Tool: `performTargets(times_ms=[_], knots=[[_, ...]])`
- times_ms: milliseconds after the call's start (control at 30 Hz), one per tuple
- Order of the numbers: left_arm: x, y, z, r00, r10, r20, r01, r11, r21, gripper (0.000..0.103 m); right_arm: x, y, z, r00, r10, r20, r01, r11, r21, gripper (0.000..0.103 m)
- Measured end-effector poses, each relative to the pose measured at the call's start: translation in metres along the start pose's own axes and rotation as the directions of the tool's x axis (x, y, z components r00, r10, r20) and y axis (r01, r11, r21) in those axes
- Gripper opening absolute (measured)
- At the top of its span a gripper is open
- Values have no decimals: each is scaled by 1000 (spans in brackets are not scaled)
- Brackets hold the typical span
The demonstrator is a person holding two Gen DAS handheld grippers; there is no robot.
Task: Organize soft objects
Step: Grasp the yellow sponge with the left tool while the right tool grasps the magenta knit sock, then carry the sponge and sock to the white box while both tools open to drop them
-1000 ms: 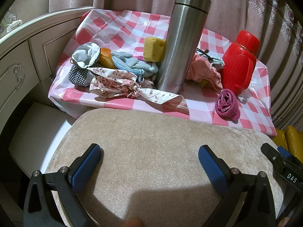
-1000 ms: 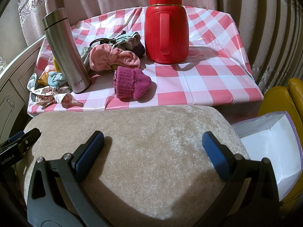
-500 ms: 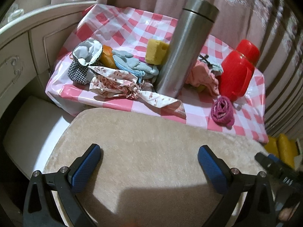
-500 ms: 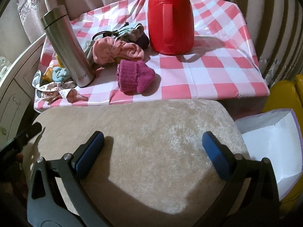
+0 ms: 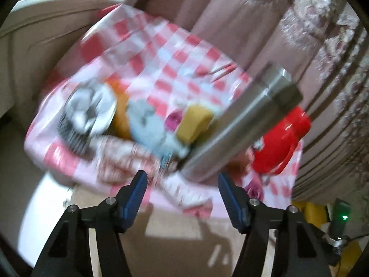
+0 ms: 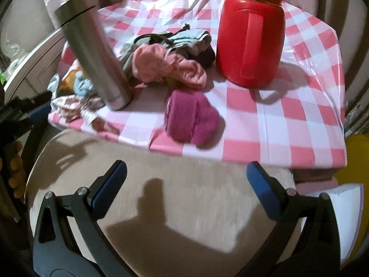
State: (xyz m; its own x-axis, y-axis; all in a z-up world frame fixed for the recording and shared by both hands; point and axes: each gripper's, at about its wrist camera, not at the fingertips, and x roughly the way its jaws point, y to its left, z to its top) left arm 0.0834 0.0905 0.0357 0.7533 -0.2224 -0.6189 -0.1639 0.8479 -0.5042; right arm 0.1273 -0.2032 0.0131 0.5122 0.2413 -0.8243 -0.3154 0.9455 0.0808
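Soft things lie on a pink checked tablecloth (image 6: 288, 115): a magenta knit piece (image 6: 191, 117), a pink cloth (image 6: 168, 67), a floral scarf (image 5: 124, 159), a light blue glove (image 5: 150, 124), a yellow sponge (image 5: 193, 122) and a checked pouch (image 5: 87, 113). The left wrist view is blurred. My left gripper (image 5: 181, 182) hovers at the table's near edge, just short of the scarf. Its jaws are closing with nothing pressed between the pads. My right gripper (image 6: 185, 170) stands open over a beige cushion (image 6: 184, 207), short of the magenta piece.
A steel flask (image 6: 92, 53) and a red thermos (image 6: 251, 39) stand among the cloths. An open white box (image 6: 346, 207) sits low on the right beside something yellow (image 6: 355, 157). A cream cabinet (image 5: 34, 46) is left of the table and curtains hang behind it.
Both grippers have moved forward over the cushion toward the table. The left one has rolled, and its jaws now stand narrower. The right jaws stay wide.
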Motion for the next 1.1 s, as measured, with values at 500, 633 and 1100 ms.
performTargets(times_ms=[500,633,1100], knots=[[64,23,62,953,-285,-99,292,955,60,62,59,4,49,998,-11,-70,9,999,-35,97],[79,29,66,943,-311,-117,317,948,32,57,76,2,55,995,-1,-104,-1,1000,-23,84],[81,38,67,938,-334,-93,334,942,-10,27,79,1,55,995,58,-78,-59,998,-6,40]])
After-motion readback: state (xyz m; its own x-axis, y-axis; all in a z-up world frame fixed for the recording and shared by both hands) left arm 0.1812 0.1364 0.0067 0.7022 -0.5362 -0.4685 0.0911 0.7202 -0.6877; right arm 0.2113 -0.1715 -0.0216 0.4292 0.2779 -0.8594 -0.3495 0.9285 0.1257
